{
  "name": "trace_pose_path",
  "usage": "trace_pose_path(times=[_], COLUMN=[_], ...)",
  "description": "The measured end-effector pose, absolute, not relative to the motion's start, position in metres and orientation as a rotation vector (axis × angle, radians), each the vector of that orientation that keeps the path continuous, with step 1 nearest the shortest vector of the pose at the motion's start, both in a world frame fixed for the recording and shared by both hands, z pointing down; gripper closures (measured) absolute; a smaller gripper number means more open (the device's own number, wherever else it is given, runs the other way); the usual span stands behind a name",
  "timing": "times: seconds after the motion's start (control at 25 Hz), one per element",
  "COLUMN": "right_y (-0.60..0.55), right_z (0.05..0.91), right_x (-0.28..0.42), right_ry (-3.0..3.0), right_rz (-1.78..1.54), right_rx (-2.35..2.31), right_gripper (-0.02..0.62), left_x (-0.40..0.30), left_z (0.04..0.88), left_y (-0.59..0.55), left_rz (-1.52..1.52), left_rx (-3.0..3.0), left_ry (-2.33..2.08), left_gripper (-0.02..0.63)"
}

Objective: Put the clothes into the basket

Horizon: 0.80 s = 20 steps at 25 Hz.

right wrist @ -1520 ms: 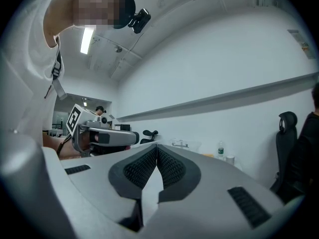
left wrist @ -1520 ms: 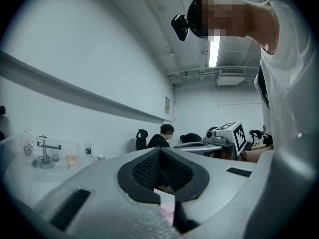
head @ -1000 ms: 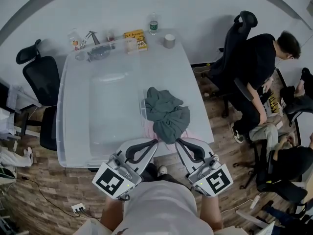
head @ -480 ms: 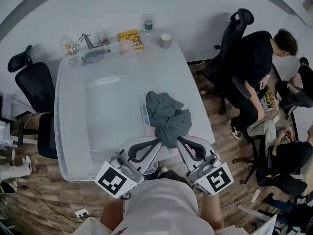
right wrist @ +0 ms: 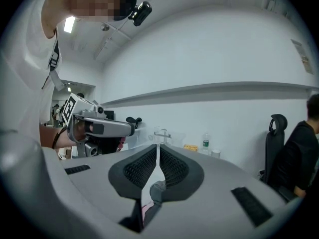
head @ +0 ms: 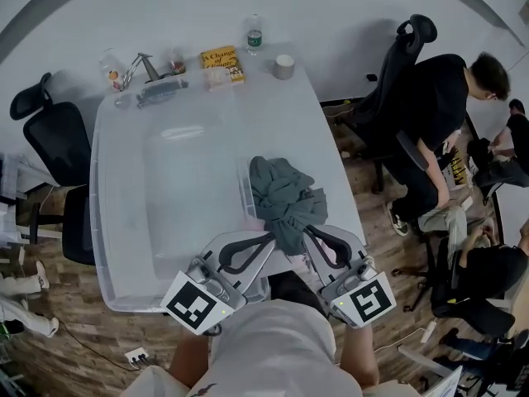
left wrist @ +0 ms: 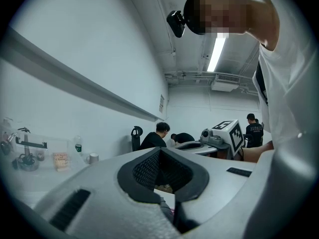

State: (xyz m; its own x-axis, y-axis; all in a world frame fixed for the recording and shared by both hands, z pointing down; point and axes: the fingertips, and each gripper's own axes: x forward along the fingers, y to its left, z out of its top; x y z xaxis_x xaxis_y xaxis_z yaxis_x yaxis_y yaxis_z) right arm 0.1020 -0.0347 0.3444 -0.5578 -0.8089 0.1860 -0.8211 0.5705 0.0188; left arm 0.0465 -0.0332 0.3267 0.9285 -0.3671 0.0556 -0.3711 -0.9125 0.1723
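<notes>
Two claws, one bundle: the left claw (head: 266, 238) and right claw (head: 306, 233) each grip the near end of the grey-green clothes (head: 285, 197). From the head view you get the whole lump: crumpled, folds bunched, with a bit of pink cloth (head: 253, 215) peeking out under its left edge. It's at the near right rim of the clear basket (head: 99, 188), partly over the white tabletop (head: 318, 131). Can't tell if it rests there or hangs.

That view doesn't show the pinch itself; the gripper views do. In the right gripper view the pads are closed to a thin slit w/ a grey fold nipped low between them and pink just below. In the left gripper view the pads meet on a grey scrap at the bottom.

At the far end of the tabletop are a bottle (head: 254, 35) and a yellow box (head: 223, 63). Off to the right, a person (head: 438, 110) in black bends by an office chair (head: 397, 64).
</notes>
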Motion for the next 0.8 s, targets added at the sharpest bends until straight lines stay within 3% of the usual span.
trace_pose_path(times=[0.64, 0.8], right_y=[-0.075, -0.076], right_z=[0.387, 0.394], right_x=[0.107, 0.107], right_ry=[-2.567, -2.563], right_rz=[0.154, 0.162], right_rx=[1.151, 1.115], right_gripper=[0.588, 0.558], left_x=[0.057, 0.060], left_z=[0.342, 0.344], left_y=[-0.064, -0.063], left_rz=[0.155, 0.168], left_rx=[2.877, 2.879], left_ry=[-0.752, -0.764], left_gripper=[0.600, 0.600])
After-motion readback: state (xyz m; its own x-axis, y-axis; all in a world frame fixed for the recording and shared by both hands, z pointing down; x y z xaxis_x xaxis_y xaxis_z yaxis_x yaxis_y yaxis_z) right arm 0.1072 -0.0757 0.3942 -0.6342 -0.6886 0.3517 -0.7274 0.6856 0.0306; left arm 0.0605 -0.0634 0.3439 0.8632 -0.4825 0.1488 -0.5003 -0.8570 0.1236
